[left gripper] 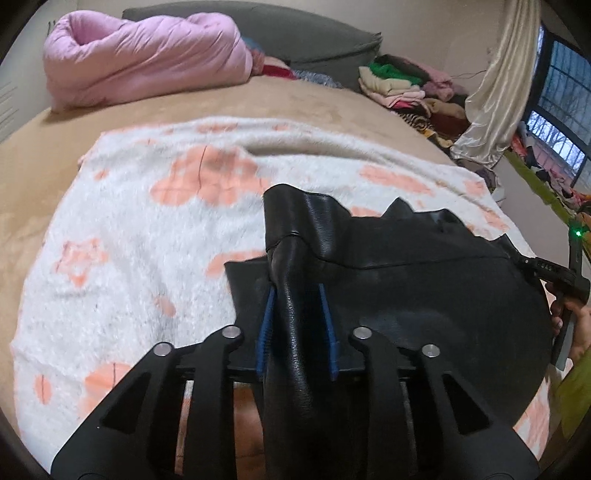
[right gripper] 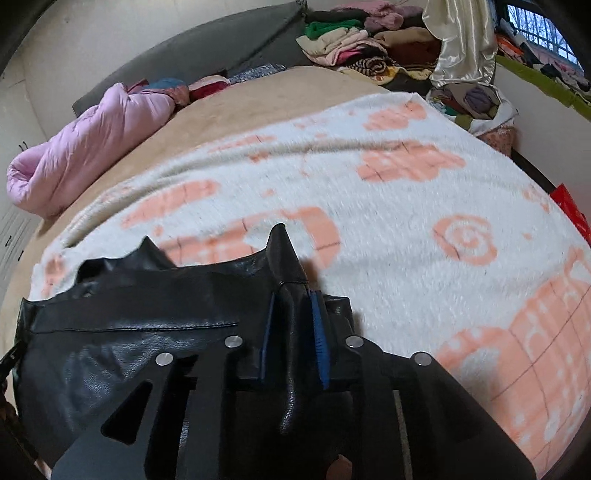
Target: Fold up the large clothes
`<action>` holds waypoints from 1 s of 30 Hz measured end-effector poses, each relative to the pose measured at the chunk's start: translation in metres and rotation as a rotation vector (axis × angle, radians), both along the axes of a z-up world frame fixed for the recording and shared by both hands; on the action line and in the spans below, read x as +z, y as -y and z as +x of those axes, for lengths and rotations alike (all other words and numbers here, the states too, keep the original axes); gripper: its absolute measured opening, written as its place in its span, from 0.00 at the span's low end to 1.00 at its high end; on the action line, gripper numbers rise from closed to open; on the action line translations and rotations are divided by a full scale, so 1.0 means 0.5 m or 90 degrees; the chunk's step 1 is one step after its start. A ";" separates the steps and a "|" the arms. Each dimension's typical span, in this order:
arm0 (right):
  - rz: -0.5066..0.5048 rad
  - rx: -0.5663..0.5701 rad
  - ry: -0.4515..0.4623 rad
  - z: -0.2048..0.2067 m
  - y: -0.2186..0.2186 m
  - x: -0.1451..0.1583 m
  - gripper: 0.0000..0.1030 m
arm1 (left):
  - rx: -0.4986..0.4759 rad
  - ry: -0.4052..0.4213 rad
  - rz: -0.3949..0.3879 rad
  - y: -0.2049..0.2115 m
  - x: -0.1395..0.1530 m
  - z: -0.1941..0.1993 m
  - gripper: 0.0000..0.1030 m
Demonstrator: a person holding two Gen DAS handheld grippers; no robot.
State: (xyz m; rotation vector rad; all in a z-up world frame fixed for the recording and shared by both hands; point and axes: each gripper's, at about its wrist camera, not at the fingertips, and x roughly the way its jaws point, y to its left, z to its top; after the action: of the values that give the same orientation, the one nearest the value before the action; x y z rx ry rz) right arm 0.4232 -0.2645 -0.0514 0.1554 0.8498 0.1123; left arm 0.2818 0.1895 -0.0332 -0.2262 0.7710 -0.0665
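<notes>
In the left wrist view, the left hand-held gripper (left gripper: 295, 291) fills the bottom centre of the frame, its blue-padded fingers (left gripper: 266, 325) drawn close together on a raised fold of the black leather garment (left gripper: 406, 295). The pads press the fold from both sides. The garment spreads from the centre toward the right edge, where a hand (left gripper: 576, 325) grips the handle of the right hand-held gripper (left gripper: 546, 273), seen from the side.

In the right wrist view, the right hand-held gripper (right gripper: 293, 321) sits at bottom centre, jaws nearly closed on another pinched ridge of the same black leather garment (right gripper: 129, 332), which lies across the lower left of the frame with a stitched seam showing.

Under the garment lies a fluffy white blanket with peach patterns (left gripper: 147, 221), spread over the tan bed (left gripper: 332, 99). Farther back, at the upper left, rests a bundled pink quilt (left gripper: 147, 59) against a grey headboard (left gripper: 314, 33). At the upper right, a pile of folded clothes (left gripper: 406, 85) sits beside a cream curtain (left gripper: 495, 92) and a window (left gripper: 561, 92).
</notes>
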 end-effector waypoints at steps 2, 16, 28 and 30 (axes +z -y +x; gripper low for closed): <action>0.002 -0.005 -0.007 0.001 0.004 -0.012 0.20 | 0.005 -0.009 -0.006 -0.006 -0.010 0.003 0.21; 0.046 0.021 -0.012 -0.126 0.051 0.021 0.81 | 0.021 -0.006 0.022 0.006 0.037 -0.041 0.51; 0.154 0.042 -0.080 -0.250 0.112 -0.014 0.84 | 0.034 -0.049 0.015 0.010 0.010 -0.108 0.81; 0.176 0.049 -0.087 -0.258 0.119 -0.024 0.80 | 0.033 -0.073 -0.020 0.009 -0.006 -0.110 0.84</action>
State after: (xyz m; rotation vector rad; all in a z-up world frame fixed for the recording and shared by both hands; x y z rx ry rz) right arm 0.2944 -0.3241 -0.0632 0.3928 0.9745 0.2937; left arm 0.2269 0.1850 -0.0362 -0.2810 0.8782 -0.0162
